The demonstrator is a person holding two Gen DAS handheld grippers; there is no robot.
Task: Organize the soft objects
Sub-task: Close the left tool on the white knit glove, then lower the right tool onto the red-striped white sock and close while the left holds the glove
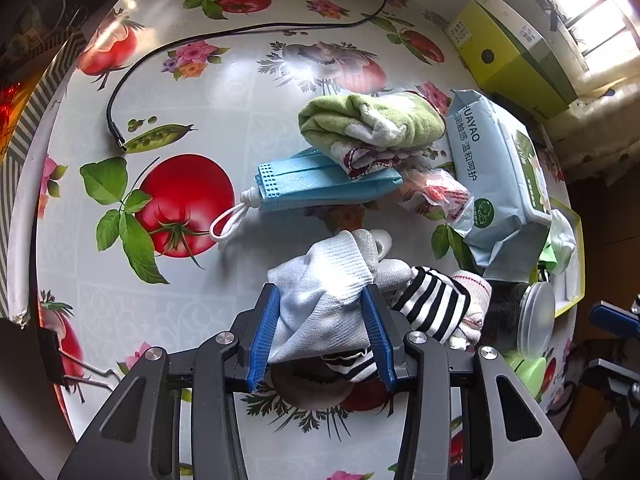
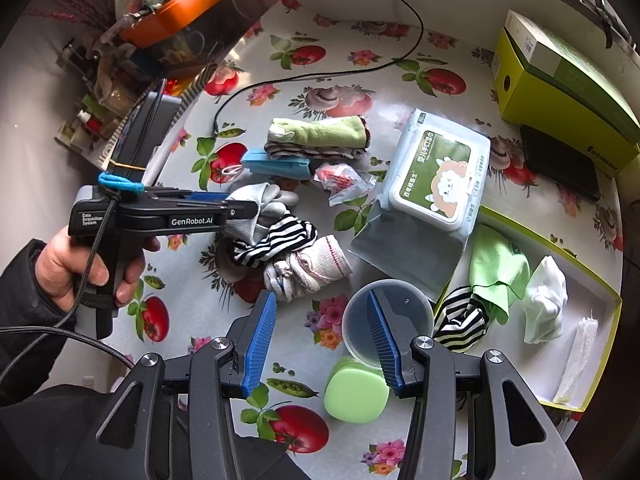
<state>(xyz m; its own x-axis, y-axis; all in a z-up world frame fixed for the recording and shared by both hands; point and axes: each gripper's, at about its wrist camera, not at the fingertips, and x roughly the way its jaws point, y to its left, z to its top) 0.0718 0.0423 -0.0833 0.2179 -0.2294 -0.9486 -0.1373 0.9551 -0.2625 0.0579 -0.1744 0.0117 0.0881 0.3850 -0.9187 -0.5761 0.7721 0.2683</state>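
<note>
Left wrist view: the left claw (image 1: 322, 322) points down at the surface (image 1: 192, 80), its jaws spread either side of the white glove (image 1: 320, 280), whose long axis runs away from the camera. Right wrist view: the right claw (image 2: 322, 344) hangs spread and empty over a clear cup (image 2: 360, 320), well apart from the glove (image 2: 260, 208); the left is nearer, with the yellow box (image 2: 600, 292) of sorted cloths off to the right.

A table (image 2: 400, 40) under a glossy oilcloth printed with tomatoes and flowers carries, ahead of the right gripper (image 2: 322, 344), a sock heap (image 2: 296, 252), folded cloths (image 2: 320, 136), a blue face mask (image 2: 280, 166), a wipes pack (image 2: 432, 184), a black cable (image 2: 320, 74) and, at its right, a yellow-rimmed tray (image 2: 600, 292).
</note>
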